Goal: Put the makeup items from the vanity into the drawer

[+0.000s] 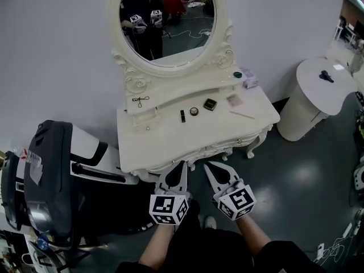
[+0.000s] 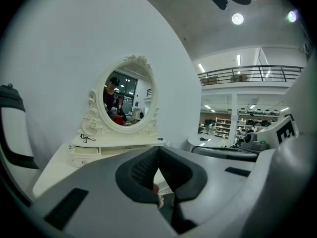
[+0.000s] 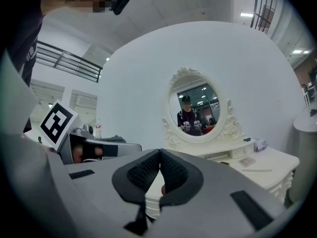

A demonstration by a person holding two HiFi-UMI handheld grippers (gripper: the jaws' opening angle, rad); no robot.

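A white vanity (image 1: 165, 144) with an oval mirror (image 1: 170, 21) stands against the wall. On its top lie an eyelash curler (image 1: 140, 100), a black tube (image 1: 182, 116), a round compact (image 1: 194, 111), a square black compact (image 1: 210, 104), a pale flat packet (image 1: 232, 99) and a thin stick (image 1: 242, 115). A green jar (image 1: 237, 74) and a small box (image 1: 249, 82) sit on the raised shelf. My left gripper (image 1: 180, 164) and right gripper (image 1: 210, 165) hang side by side just before the vanity's front edge, both shut and empty. The carved front drawer (image 1: 200, 151) looks closed.
A black-and-white machine (image 1: 51, 175) stands close at the vanity's left. A round white side table (image 1: 321, 95) with a small black item (image 1: 326, 75) is at the right. A little shelf drawer (image 1: 145, 118) sits on the vanity's left. Dark floor lies beneath me.
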